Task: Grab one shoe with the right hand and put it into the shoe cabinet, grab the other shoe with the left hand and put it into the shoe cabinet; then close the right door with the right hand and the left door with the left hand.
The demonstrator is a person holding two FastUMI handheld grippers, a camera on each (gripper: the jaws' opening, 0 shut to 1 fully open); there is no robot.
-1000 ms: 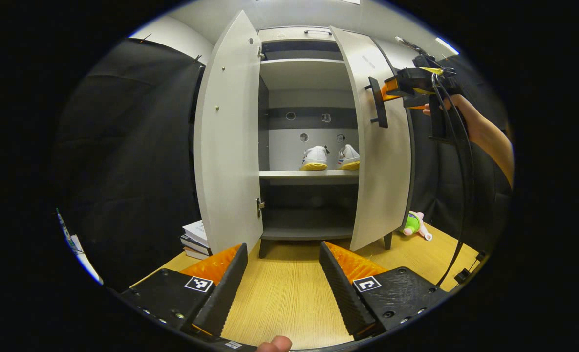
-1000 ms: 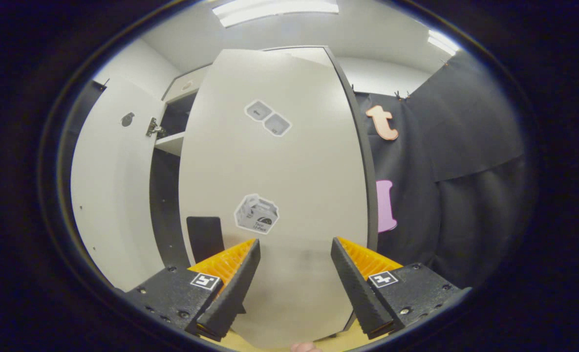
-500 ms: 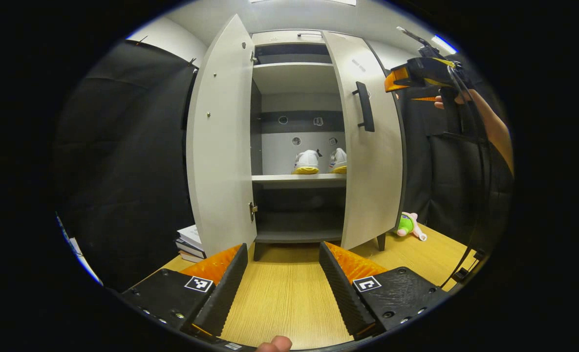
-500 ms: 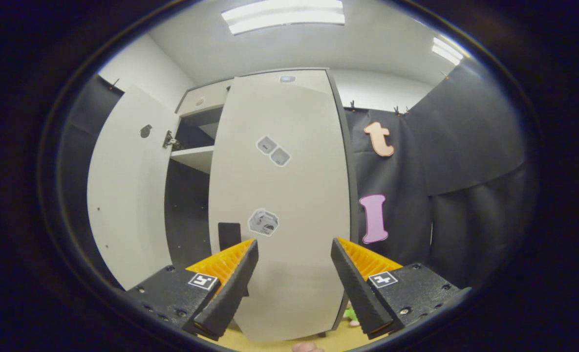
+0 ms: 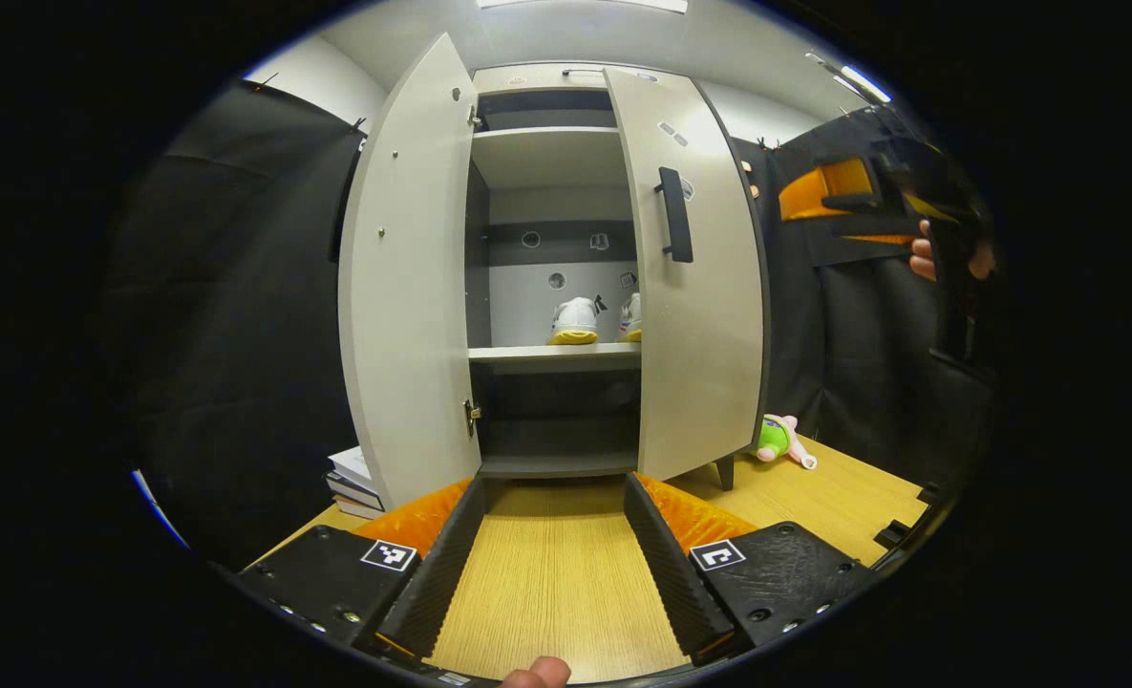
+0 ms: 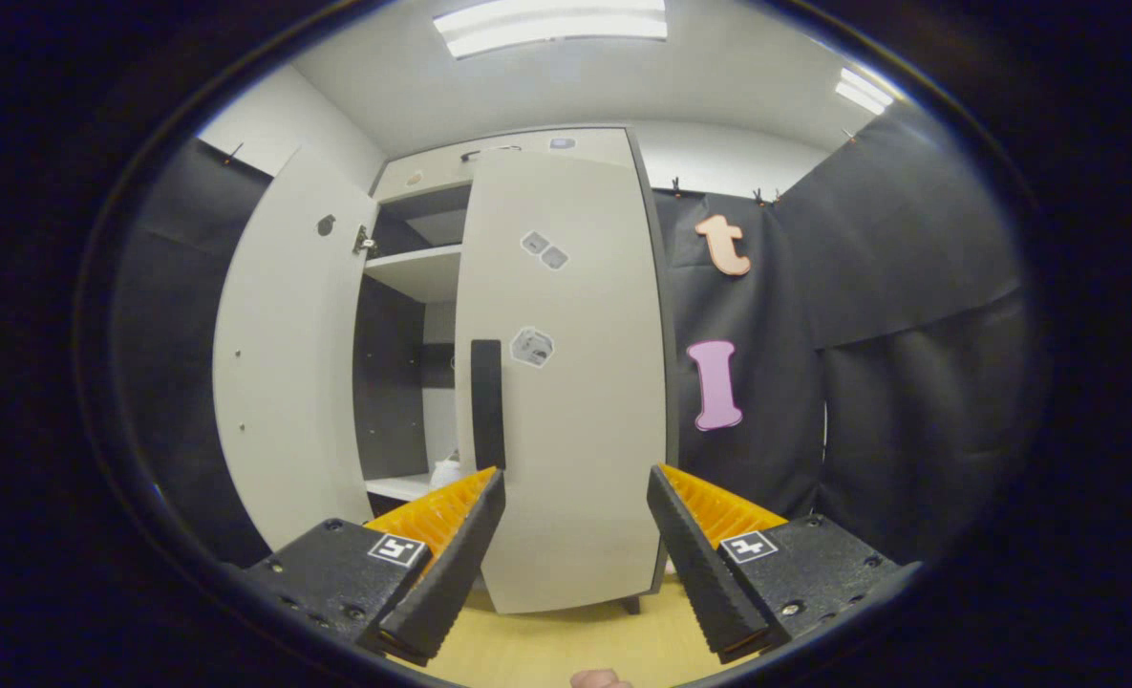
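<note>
1. The tall pale-grey shoe cabinet (image 5: 566, 81) stands at the far end of the light wooden table (image 5: 556, 583). Both white shoes with yellow soles (image 5: 575, 320) sit side by side on its middle shelf (image 5: 551, 354), heels outward, so the stowing part looks done.
2. The right door (image 5: 699, 287), with its black bar handle (image 5: 675, 215), is swung most of the way across the opening and hides part of the right-hand shoe. A gap remains, so I judge it not fully closed.
3. The left door (image 5: 403, 287) stands wide open, edge toward us, waiting for its turn.
4. The right gripper (image 6: 575, 526) has its fingers apart and grips nothing. It is aimed at the right door's outer face but well clear of it, which suits a flat push rather than a grasp.
5. The left gripper (image 5: 551, 545) hovers low over the table in front of the cabinet, fingers spread and empty, probably kept back so it won't block the right door's swing.
6. A stack of books (image 5: 355, 478) lies by the cabinet's left foot, and a small green and pink plush toy (image 5: 780, 440) sits to its right; neither lies in a door's path as far as I can tell.
</note>
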